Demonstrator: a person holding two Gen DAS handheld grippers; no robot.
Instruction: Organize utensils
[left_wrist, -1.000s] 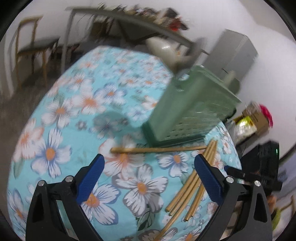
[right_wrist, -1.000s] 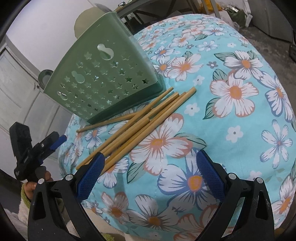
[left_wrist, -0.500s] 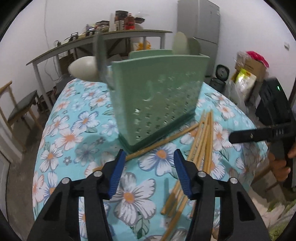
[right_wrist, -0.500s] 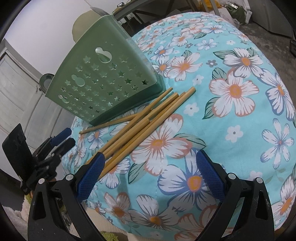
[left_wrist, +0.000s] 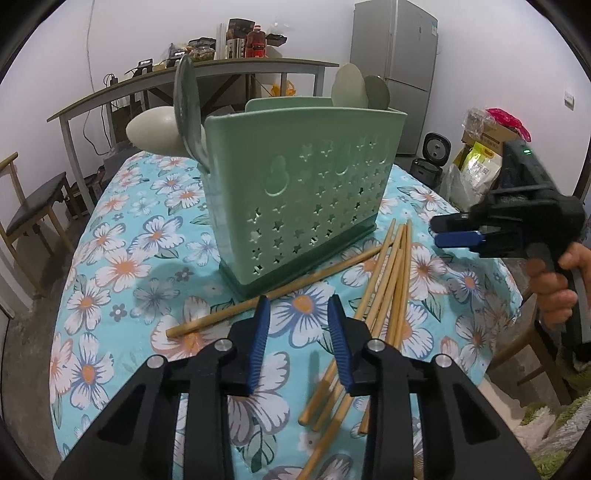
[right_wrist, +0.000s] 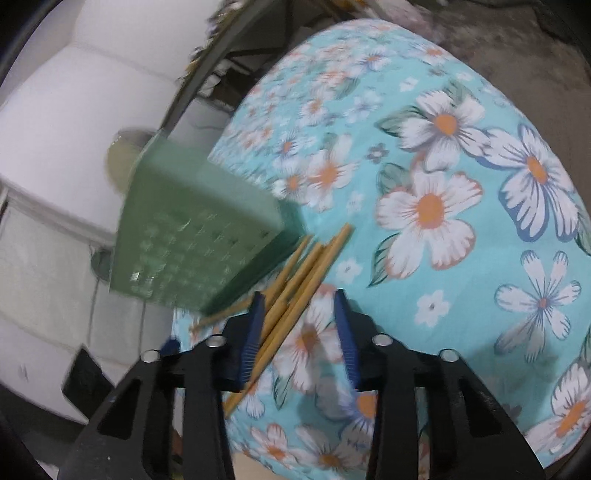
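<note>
Since a second ago both pairs of jaws have been closing from wide apart to a narrow gap, and both cameras have rolled: the left view now faces the green holder squarely, while the right view has swung in over the chopsticks and is blurred.

The left gripper (left_wrist: 297, 306) hovers over the bench (left_wrist: 110, 266) with its jaws partly spread and nothing between them; the single chopstick (left_wrist: 273, 295) lies just beyond the tips. The right gripper (right_wrist: 299, 302) also has its jaws partly spread, and the bundle of chopsticks (right_wrist: 295, 291) runs under the left jaw, but the pads do not press on it. In the left view that gripper appears at the right edge, held by a hand (left_wrist: 554, 284).

The bench is covered by a turquoise cloth with white and orange flowers. The green holder (left_wrist: 306, 199) stands upright on it, its wall pierced with stars, with spoons (left_wrist: 188, 107) sticking out of the top. The loose chopsticks (left_wrist: 391, 280) lie on the cloth just in front and to the right of its base.

Behind stand a grey table (left_wrist: 192, 74) loaded with bottles, a fridge (left_wrist: 399, 70), a wooden chair (left_wrist: 29, 214) and white walls.
</note>
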